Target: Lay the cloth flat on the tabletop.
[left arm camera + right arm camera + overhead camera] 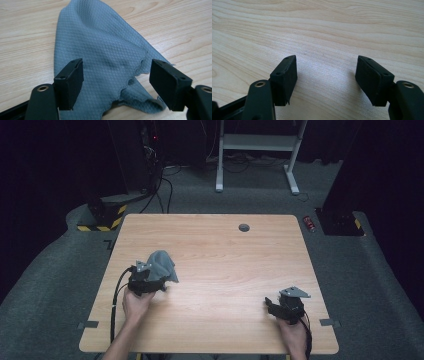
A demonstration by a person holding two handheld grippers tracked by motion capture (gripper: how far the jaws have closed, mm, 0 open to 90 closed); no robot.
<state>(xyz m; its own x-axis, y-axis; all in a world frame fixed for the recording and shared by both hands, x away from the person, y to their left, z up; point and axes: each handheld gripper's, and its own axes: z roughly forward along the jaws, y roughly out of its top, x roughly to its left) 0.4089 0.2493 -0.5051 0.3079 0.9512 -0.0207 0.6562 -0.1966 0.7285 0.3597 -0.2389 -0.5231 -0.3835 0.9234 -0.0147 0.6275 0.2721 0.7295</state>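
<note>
— Where is the cloth (100, 62)?
— It lies crumpled on the table (225, 255), left of the middle, its top bunched up.
— And the left gripper (116, 82)?
— Its jaws gape wide, straddling the cloth's near edge, clasping nothing.
— The right gripper (325, 75)?
— It sits near the table's right front corner, jaws wide apart over bare wood, holding nothing.

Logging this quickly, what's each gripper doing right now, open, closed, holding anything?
Left gripper: open, jaws astride the grey cloth, not clamped.
Right gripper: open, holding nothing, over bare table.
</note>
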